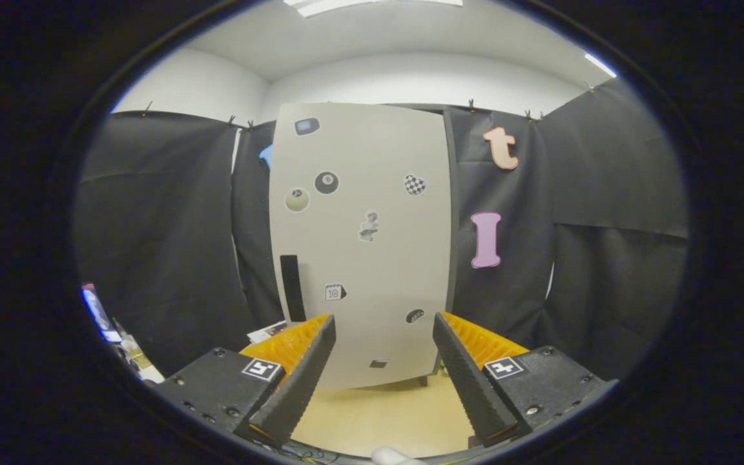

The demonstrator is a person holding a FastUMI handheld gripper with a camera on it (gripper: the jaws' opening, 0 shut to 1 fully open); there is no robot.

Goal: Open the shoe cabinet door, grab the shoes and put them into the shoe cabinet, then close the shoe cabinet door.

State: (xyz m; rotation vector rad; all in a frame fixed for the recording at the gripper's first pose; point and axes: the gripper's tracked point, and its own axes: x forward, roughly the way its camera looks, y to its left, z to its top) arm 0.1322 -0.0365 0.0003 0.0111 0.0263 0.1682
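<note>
The shoe cabinet [359, 245] stands tall on the floor [378, 420], straight ahead of the gripper [382, 329] and a good way beyond its fingers. Its door [372, 155] is shut flat, and a dark, upright handle [290, 287] sits low down near one side. No shoes can be seen from here. A shut door fits two times in the job: the shoes may be waiting somewhere to go in, or they may be inside with the door closed again — this one look cannot tell which. The gripper's jaws stand wide apart with nothing between them, just air and the cabinet far off. The door looks smooth and hard, a pale flat board with little stickers [327, 183] dotted on it — some round, one checkered. The fingers [469, 368] have tiny ridges on their inner sides, like a rough grip. The floor is a light, smooth, wood-like yellow. Soft black cloth [165, 226] hangs in folds around the cabinet.
</note>
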